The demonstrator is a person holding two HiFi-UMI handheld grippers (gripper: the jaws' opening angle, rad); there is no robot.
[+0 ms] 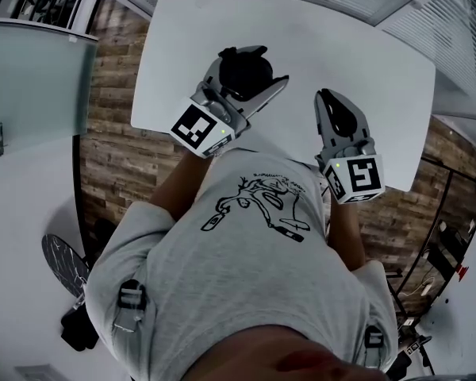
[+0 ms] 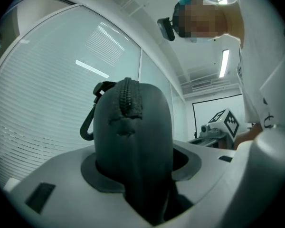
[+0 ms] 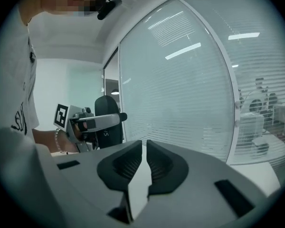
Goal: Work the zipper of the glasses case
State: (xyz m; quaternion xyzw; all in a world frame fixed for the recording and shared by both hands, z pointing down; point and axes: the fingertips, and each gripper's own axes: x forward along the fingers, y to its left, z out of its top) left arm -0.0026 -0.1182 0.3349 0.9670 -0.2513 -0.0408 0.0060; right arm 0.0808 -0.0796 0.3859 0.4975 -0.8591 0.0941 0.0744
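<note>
A black glasses case (image 1: 239, 76) is clamped in my left gripper (image 1: 252, 63), held above the white table (image 1: 341, 46). In the left gripper view the case (image 2: 133, 127) stands up between the pads, with its zipper (image 2: 128, 96) running over the top and a black carabiner clip (image 2: 88, 125) hanging at its left. My right gripper (image 1: 327, 95) is to the right of the case and apart from it. Its jaws (image 3: 144, 146) stand almost together with a thin gap, and nothing is between them. The right gripper view shows the case (image 3: 107, 122) off to the left.
The table's near edge runs just under both grippers, with wood flooring (image 1: 111, 157) beyond it. A glass wall with blinds (image 3: 190, 80) stands behind the table. The person's grey shirt (image 1: 254, 244) fills the lower head view.
</note>
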